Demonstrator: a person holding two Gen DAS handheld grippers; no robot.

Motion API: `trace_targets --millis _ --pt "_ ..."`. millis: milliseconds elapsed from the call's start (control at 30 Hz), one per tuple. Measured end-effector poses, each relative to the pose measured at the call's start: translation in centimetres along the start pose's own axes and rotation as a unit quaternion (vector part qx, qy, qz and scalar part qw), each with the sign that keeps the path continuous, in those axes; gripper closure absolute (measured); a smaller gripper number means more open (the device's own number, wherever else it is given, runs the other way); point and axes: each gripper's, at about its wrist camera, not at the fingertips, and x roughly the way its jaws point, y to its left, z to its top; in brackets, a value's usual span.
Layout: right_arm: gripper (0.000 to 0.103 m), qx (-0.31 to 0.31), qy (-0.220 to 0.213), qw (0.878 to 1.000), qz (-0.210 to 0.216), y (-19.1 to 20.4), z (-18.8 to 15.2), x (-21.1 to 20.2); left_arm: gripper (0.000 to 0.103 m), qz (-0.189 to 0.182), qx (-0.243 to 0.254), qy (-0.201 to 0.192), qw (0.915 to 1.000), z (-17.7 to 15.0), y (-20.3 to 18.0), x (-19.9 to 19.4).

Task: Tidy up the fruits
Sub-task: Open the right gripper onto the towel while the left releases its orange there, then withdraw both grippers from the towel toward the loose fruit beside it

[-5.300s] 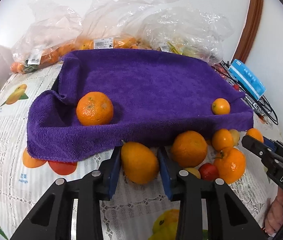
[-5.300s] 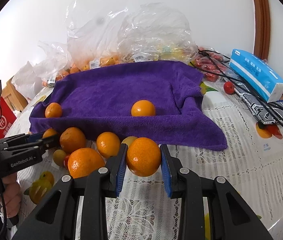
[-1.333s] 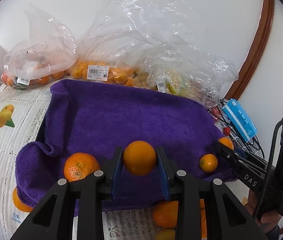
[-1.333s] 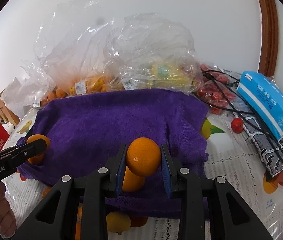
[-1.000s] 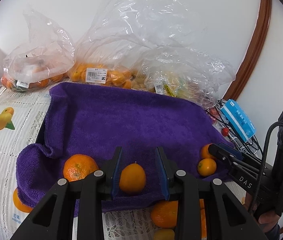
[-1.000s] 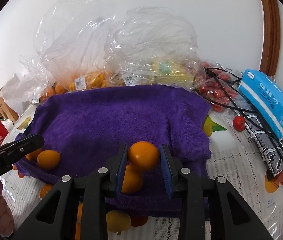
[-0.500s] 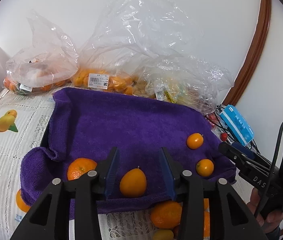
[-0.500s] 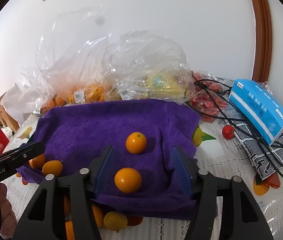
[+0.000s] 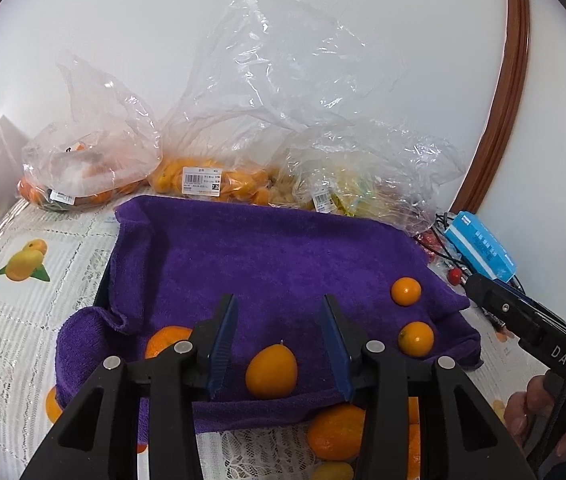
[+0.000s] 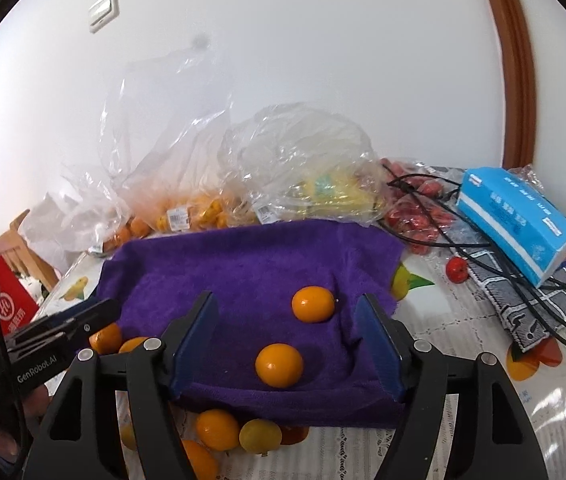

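A purple towel (image 9: 275, 256) lines a tray on the table. In the left wrist view my left gripper (image 9: 279, 316) stands open above the towel's front edge. A pear-shaped orange fruit (image 9: 271, 370) lies free on the towel below its jaws. A larger orange (image 9: 165, 340) is partly hidden behind the left finger. Two small oranges (image 9: 406, 291) (image 9: 415, 339) lie at the right. In the right wrist view my right gripper (image 10: 287, 312) has its jaws opening and holds nothing. Both small oranges (image 10: 313, 304) (image 10: 279, 365) rest on the towel (image 10: 243, 272) between its jaws.
Several loose fruits (image 10: 219, 428) (image 9: 335, 432) lie on the tablecloth in front of the towel. Plastic bags of fruit (image 9: 211, 180) stand behind it. At the right are a blue tissue pack (image 10: 519, 220), black cables (image 10: 483, 264) and a small red fruit (image 10: 458, 269).
Both grippers let go of their fruit, which now lies on the towel. The right jaws spread much wider and that gripper rose a little; the left jaws widened slightly.
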Motion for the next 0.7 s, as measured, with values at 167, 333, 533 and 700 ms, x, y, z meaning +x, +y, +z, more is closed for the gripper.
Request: trace_targets --millis 167,333,533,700 --pt "0.031 -0.003 0.015 1.000 -0.005 -0.1 0.2 0.1 0.063 -0.006 -0.014 -0.004 0.9999 -0.1 0.2 -0.5" --pt "0.032 -0.014 0.029 0.999 -0.004 -0.2 -0.3 -0.1 0.063 -0.007 -0.006 -0.012 0.9999 -0.1 0.0 -1.3" --pt "0.034 -0.004 0.051 0.999 0.000 -0.2 -1.6 -1.0 0.061 -0.020 0.009 -0.001 0.9998 -0.6 -0.4 -1.9" --pt "0.042 0.004 0.056 0.998 -0.004 -0.1 -3.1 -2.3 0.056 -0.026 -0.001 0.006 0.9996 -1.2 0.3 -3.0"
